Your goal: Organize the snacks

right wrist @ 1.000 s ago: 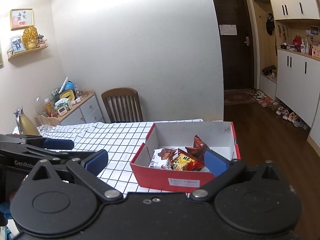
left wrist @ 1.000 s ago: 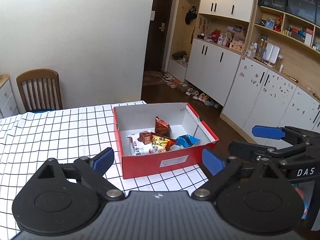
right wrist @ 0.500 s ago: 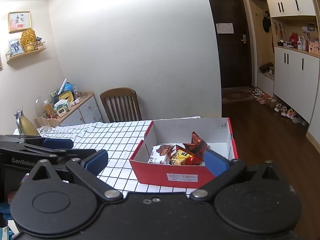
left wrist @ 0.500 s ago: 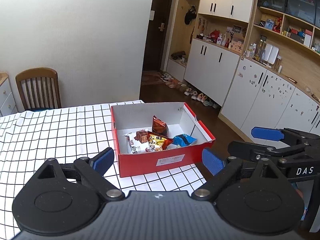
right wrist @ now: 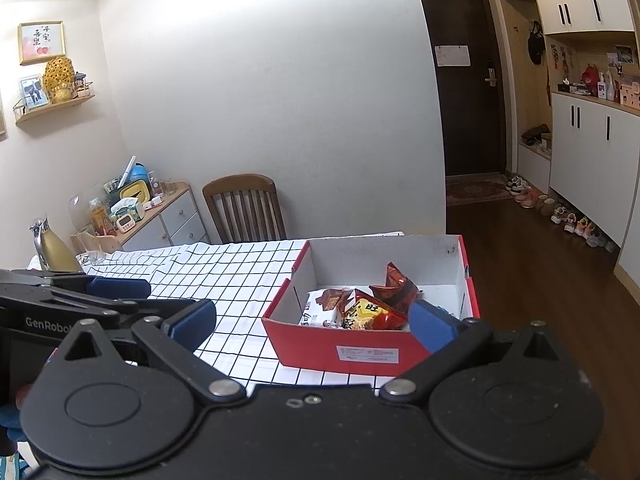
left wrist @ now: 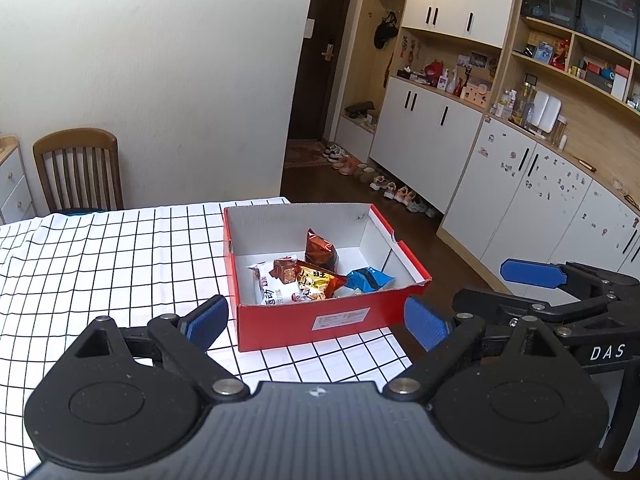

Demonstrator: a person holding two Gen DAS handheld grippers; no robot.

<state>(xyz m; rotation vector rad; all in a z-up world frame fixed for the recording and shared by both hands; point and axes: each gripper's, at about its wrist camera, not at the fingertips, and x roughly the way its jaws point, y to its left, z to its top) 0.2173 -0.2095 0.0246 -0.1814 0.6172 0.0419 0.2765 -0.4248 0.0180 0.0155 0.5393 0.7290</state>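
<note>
Snack packets [left wrist: 308, 280] heaped in red shoebox [left wrist: 332, 320], frame centre; both tools [left wrist: 316, 322] [right wrist: 314, 320] agape, empty; probably sorting done.

**Item count: table and box**

One red cardboard box [left wrist: 344, 320] on one checked tablecloth [left wrist: 100, 260]. Snack packets inside, five visible: one white [left wrist: 276, 288], one small brown [left wrist: 285, 271], one yellow-and-red [left wrist: 316, 282], one dark red-brown [left wrist: 320, 246], one blue [left wrist: 368, 278]. Further packets beneath cannot be ruled out. One wooden chair [left wrist: 78, 172]. Two grippers: left [left wrist: 316, 322], right [right wrist: 312, 320].
</note>
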